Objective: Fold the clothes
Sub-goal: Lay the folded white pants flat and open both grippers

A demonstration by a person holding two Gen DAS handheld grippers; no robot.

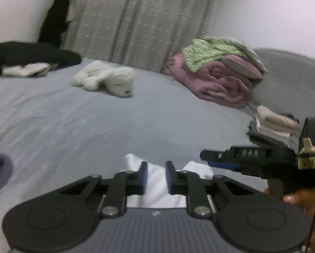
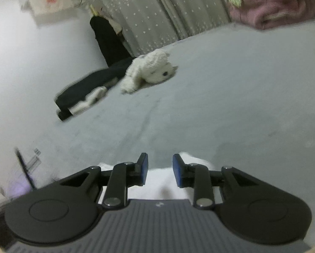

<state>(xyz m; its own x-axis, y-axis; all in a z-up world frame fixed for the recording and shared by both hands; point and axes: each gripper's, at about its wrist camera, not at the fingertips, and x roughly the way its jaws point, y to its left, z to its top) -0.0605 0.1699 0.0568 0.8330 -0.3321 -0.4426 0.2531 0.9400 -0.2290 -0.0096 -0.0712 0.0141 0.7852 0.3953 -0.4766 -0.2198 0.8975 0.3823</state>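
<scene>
A white garment (image 1: 155, 181) lies bunched on the grey bed sheet (image 1: 94, 126) right in front of me. My left gripper (image 1: 156, 166) has its blue pads close together with a fold of that white cloth standing up between them, so it is shut on the garment. My right gripper (image 2: 160, 158) hovers over the same white garment (image 2: 163, 179) with its pads apart and not pressing the cloth. In the left wrist view the right gripper (image 1: 212, 159) comes in from the right, held by a hand (image 1: 294, 198).
A white plush toy (image 1: 106, 80) lies mid-bed. A rolled pink quilt (image 1: 220, 80) topped with green cloth sits at the back right, with a small stack of folded clothes (image 1: 271, 126) in front of it. Black garments (image 1: 30, 52) lie at the back left, by a grey curtain (image 1: 136, 21).
</scene>
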